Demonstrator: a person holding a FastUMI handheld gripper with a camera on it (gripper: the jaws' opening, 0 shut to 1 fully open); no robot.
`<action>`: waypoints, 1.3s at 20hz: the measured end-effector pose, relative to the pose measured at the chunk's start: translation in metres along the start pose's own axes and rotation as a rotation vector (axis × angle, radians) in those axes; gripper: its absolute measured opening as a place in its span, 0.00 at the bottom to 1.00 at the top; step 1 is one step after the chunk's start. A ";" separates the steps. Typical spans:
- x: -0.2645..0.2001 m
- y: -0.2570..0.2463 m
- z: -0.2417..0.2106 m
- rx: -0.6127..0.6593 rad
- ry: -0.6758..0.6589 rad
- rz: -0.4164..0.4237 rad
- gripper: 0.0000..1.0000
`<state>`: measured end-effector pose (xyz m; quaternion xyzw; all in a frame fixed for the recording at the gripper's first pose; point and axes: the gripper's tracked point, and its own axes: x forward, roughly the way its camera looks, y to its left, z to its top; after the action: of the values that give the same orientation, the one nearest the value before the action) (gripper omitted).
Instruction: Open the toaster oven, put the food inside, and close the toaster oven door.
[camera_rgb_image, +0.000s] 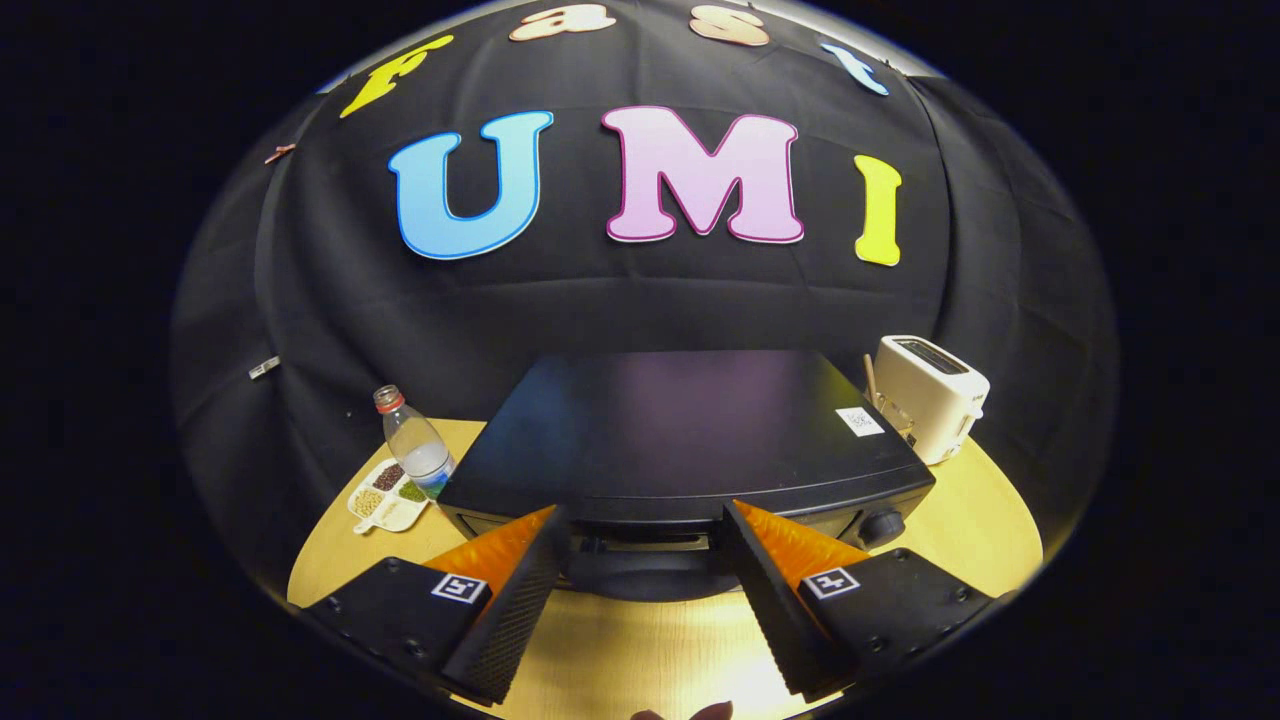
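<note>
The black toaster oven (680, 420) stands on the round wooden table (980, 520), and I look down on its top from the front. My gripper (642, 512) is open, its fingertips level with the oven's upper front edge. A dark curved bar (640, 578), apparently the door handle, lies in the gap between the fingers. Nothing is held. A control knob (880, 525) shows on the oven's front just right of the right finger. Most of the door is hidden below the top edge, so I cannot tell whether it is open.
Left of the oven stand a clear water bottle (415, 445) with a red cap and a small white divided dish (385, 495) of beans and grains. A white pop-up toaster (930, 395) sits at the oven's back right corner. Black cloth hangs behind.
</note>
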<state>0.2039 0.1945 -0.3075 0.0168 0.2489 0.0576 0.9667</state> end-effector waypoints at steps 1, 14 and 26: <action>0.003 -0.002 -0.006 -0.009 0.013 -0.007 0.98; -0.044 -0.008 -0.059 -0.019 0.010 -0.034 0.99; -0.083 -0.012 -0.167 -0.057 0.232 -0.024 0.99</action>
<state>0.0527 0.1732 -0.4148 -0.0205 0.3575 0.0546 0.9321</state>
